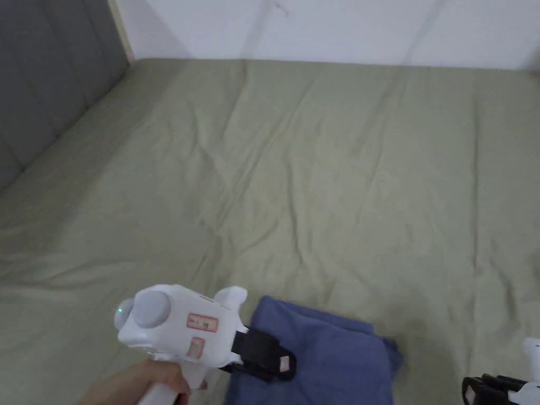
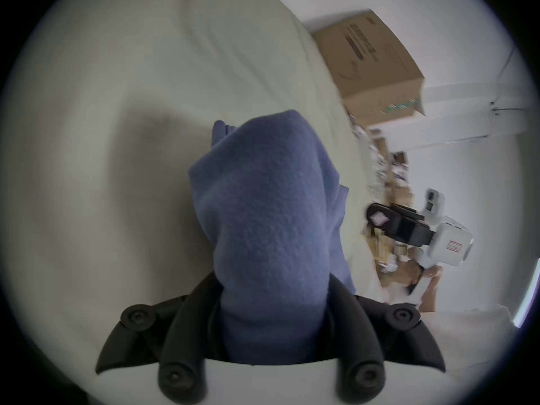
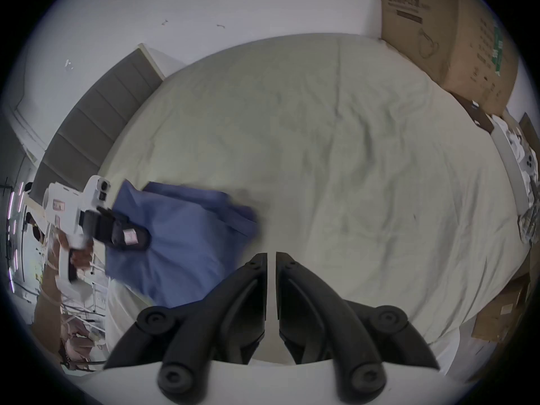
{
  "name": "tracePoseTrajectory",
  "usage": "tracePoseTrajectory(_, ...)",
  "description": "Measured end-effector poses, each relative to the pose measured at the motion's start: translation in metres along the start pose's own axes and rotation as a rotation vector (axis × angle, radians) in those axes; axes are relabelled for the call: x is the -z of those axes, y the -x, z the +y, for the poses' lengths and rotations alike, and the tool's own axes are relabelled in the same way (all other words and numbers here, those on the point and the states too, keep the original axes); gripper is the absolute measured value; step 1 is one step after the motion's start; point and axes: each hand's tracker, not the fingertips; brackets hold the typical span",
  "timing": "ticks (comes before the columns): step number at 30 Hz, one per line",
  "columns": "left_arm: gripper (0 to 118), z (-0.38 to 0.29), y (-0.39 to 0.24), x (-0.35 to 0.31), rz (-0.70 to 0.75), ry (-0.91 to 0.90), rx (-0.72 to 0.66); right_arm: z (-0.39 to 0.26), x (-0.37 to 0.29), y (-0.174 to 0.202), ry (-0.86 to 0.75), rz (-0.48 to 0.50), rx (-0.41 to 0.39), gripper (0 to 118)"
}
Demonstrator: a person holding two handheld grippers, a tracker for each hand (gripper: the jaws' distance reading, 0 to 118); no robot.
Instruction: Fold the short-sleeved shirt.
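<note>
The blue shirt (image 1: 327, 353) lay folded small at the near edge of the bed (image 1: 327, 174); the left gripper (image 1: 277, 361) had its jaws clamped on a bunched fold, probably to shift it; the right gripper (image 3: 271, 258) hung aside, jaws nearly together, empty.

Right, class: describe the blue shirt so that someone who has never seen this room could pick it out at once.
Start with the wide bed under a pale green sheet, set against a white wall. At its near edge lies the blue shirt, folded into a compact bundle. It is the one dark blue item on the sheet, and the left claw is clamped on its edge.
</note>
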Motion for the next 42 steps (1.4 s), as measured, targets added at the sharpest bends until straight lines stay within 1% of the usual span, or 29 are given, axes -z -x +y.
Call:
tracePoseTrajectory(2, 26, 0.012, 0.032, -0.056, 0.156, -0.029, 0.03, 0.002, 0.003, 0.008, 0.003, 0.009, -0.024, 6)
tracePoseTrajectory(5, 26, 0.039, 0.07, -0.131, 0.518, 0.021, 0.015, -0.001, 0.009, 0.023, 0.019, -0.029, -0.082, 6)
tracePoseTrajectory(7, 26, 0.057, 0.093, -0.168, 0.816, 0.075, 0.051, -0.006, 0.015, 0.03, 0.039, -0.071, -0.126, 6)
tracePoseTrajectory(8, 26, 0.064, 0.105, -0.178, 0.929, 0.101, 0.06, -0.008, 0.018, 0.031, 0.046, -0.068, -0.126, 6)
tracePoseTrajectory(10, 27, 0.074, 0.131, -0.196, 1.144, 0.141, 0.076, -0.012, 0.026, 0.027, 0.075, -0.064, -0.1, 6)
tracePoseTrajectory(11, 28, 0.078, 0.145, -0.199, 1.2, 0.159, 0.089, -0.013, 0.03, 0.022, 0.085, -0.06, -0.084, 6)
tracePoseTrajectory(12, 38, 0.081, 0.154, -0.201, 1.289, 0.197, 0.128, -0.015, 0.033, 0.02, 0.103, -0.054, -0.065, 6)
tracePoseTrajectory(13, 68, 0.079, 0.16, -0.204, 1.342, 0.2, 0.15, -0.016, 0.036, 0.018, 0.116, -0.046, -0.058, 6)
tracePoseTrajectory(14, 96, 0.079, 0.165, -0.207, 1.361, 0.189, 0.149, -0.016, 0.037, 0.017, 0.118, -0.049, -0.056, 6)
tracePoseTrajectory(15, 114, 0.078, 0.168, -0.211, 1.333, 0.155, 0.119, -0.016, 0.039, 0.014, 0.12, -0.059, -0.052, 6)
tracePoseTrajectory(16, 116, 0.075, 0.17, -0.219, 1.272, 0.082, 0.062, -0.015, 0.039, 0.012, 0.12, -0.062, -0.052, 6)
tracePoseTrajectory(18, 114, 0.075, 0.163, -0.229, 1.191, -0.001, -0.01, -0.012, 0.04, 0.01, 0.12, -0.064, -0.049, 6)
tracePoseTrajectory(19, 114, 0.074, 0.16, -0.232, 1.196, -0.032, -0.047, -0.01, 0.04, 0.009, 0.116, -0.064, -0.046, 6)
tracePoseTrajectory(21, 114, 0.073, 0.152, -0.242, 1.163, -0.055, -0.049, -0.008, 0.038, 0.009, 0.107, -0.063, -0.042, 6)
tracePoseTrajectory(22, 114, 0.073, 0.143, -0.243, 1.18, -0.059, -0.029, -0.007, 0.035, 0.012, 0.1, -0.058, -0.043, 6)
tracePoseTrajectory(23, 113, 0.072, 0.135, -0.243, 1.187, -0.071, -0.018, -0.006, 0.03, 0.018, 0.094, -0.052, -0.046, 6)
tracePoseTrajectory(24, 111, 0.07, 0.123, -0.244, 1.162, -0.107, -0.006, -0.006, 0.026, 0.019, 0.082, -0.042, -0.051, 6)
tracePoseTrajectory(25, 109, 0.067, 0.109, -0.245, 1.095, -0.149, -0.021, -0.006, 0.024, 0.02, 0.074, -0.037, -0.052, 6)
tracePoseTrajectory(26, 91, 0.065, 0.097, -0.245, 1.027, -0.189, -0.044, -0.006, 0.021, 0.02, 0.069, -0.033, -0.052, 6)
tracePoseTrajectory(27, 57, 0.062, 0.082, -0.241, 0.943, -0.246, -0.074, -0.007, 0.02, 0.014, 0.061, -0.028, -0.048, 6)
tracePoseTrajectory(28, 5, 0.056, 0.067, -0.235, 0.878, -0.291, -0.086, -0.007, 0.017, 0.013, 0.056, -0.019, -0.044, 6)
tracePoseTrajectory(29, 3, 0.048, 0.054, -0.233, 0.853, -0.343, -0.06, -0.007, 0.013, 0.011, 0.048, -0.01, -0.04, 6)
tracePoseTrajectory(31, 2, 0.032, 0.018, -0.219, 0.733, -0.406, -0.01, -0.007, 0.001, 0.015, 0.024, 0.007, -0.025, 6)
tracePoseTrajectory(33, 0, 0.016, -0.017, -0.207, 0.569, -0.499, -0.037, -0.007, -0.011, 0.013, -0.001, 0.023, -0.012, 6)
tracePoseTrajectory(34, 0, 0.007, -0.036, -0.2, 0.515, -0.533, -0.021, -0.007, -0.016, 0.011, -0.013, 0.032, -0.007, 6)
tracePoseTrajectory(36, 0, -0.009, -0.074, -0.186, 0.54, -0.583, 0.026, -0.007, -0.027, 0.002, -0.054, 0.034, 0.007, 6)
tracePoseTrajectory(38, 0, -0.024, -0.113, -0.171, 0.619, -0.631, 0.117, -0.006, -0.041, 0.001, -0.088, 0.041, 0.01, 6)
tracePoseTrajectory(40, 0, -0.037, -0.144, -0.154, 0.686, -0.658, 0.197, -0.004, -0.056, 0.0, -0.147, 0.047, -0.012, 6)
tracePoseTrajectory(42, 0, -0.048, -0.171, -0.14, 0.699, -0.715, 0.257, -0.001, -0.073, 0.006, -0.221, 0.023, -0.045, 6)
